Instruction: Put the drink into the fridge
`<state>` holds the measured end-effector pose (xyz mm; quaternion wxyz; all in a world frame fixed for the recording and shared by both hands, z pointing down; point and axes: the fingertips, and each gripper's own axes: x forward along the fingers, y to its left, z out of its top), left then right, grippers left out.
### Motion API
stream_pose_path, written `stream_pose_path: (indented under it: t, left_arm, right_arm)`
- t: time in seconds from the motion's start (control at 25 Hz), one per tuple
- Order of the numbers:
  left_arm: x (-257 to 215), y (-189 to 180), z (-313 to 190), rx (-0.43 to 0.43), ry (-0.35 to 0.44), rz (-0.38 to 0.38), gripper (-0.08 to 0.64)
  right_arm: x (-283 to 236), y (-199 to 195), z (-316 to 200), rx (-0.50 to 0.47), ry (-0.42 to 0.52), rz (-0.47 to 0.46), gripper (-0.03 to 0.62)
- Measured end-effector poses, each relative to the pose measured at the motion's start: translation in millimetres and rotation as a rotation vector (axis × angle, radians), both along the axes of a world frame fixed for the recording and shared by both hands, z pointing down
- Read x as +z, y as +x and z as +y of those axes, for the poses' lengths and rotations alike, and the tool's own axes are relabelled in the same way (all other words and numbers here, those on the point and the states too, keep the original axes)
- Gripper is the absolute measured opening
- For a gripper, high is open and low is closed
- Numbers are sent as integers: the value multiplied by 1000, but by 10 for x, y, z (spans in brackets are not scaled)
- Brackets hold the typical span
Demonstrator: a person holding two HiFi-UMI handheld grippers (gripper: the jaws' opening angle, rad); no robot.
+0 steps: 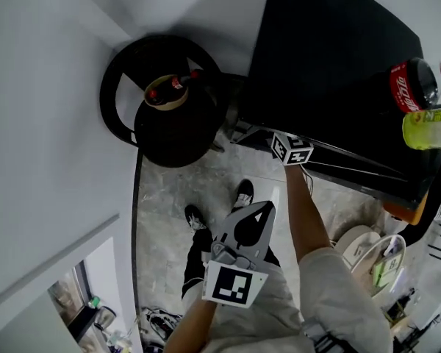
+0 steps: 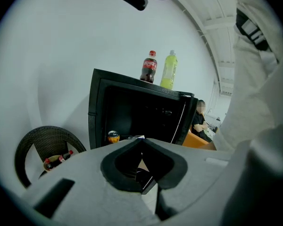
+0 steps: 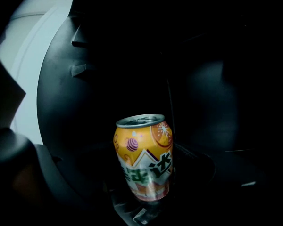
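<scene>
Where the right gripper (image 3: 146, 192) sits: inside the dark interior of the black fridge (image 1: 331, 50); in the head view only its marker cube shows, at the opening.
Right jaws: closed on the sides of the can; the pads are dark and hard to trace.
Drink: orange can (image 3: 142, 154), upright with a slight tilt, low in the fridge, near the left of the opening.
Left gripper (image 2: 141, 142): held low in front of the person's legs, well apart from the fridge and pointing toward it; jaws together, nothing between them.
Fridge top: cola bottle (image 1: 411, 85) and green bottle (image 1: 428, 127), upright, side by side.
Left of fridge: round dark wicker chair (image 1: 117, 87) against the white wall; a bowl (image 1: 162, 103) on its seat holds small cola bottles lying down.
Background: seated person (image 2: 198, 119) beyond the fridge.
</scene>
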<state>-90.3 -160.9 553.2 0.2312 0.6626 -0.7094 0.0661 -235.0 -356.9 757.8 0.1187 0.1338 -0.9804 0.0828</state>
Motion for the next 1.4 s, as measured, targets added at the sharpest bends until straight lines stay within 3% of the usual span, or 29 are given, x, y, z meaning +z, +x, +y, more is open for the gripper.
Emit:
stream_pose_path:
  t: [0.12, 0.28, 0.4, 0.6, 0.76, 0.84, 0.92, 1.08, 1.2, 1.4]
  left_arm:
    - [-156, 53, 38, 32, -10, 1, 11]
    - [-434, 82, 172, 110, 51, -38, 11]
    - [-631, 63, 317, 135, 78, -45, 11]
    - [-790, -23, 693, 205, 144, -121, 11]
    - [-837, -107, 858, 246, 170, -123, 11]
    - [-923, -77, 866, 273, 203, -132, 11]
    - [-950, 8, 957, 309, 202, -142, 11]
    - [-1017, 116, 1054, 330, 202, -142, 11]
    - [-1040, 180, 1180, 351, 205, -135, 9]
    - [-1112, 205, 1264, 355, 221, -126, 11]
  right_arm:
    - [-80, 99, -12, 31, -28, 40, 325]
    - [-393, 399, 14, 129, -26, 63, 324]
    - [-662, 872, 265, 171, 3, 91, 324]
    - [-1202, 1782, 849, 312, 6, 93, 324]
    - [-1630, 2174, 1326, 378, 16, 66, 319]
    - [-1733, 2246, 1585, 350, 2, 71, 285]
    - [-1758, 2376, 1931, 342, -21, 85, 172]
    - [-1828, 2623, 2323, 351, -48, 115, 53]
    - [-1739, 2812, 2527, 397, -67, 154, 11]
    - [-1909, 3051, 2623, 510, -106, 71, 8]
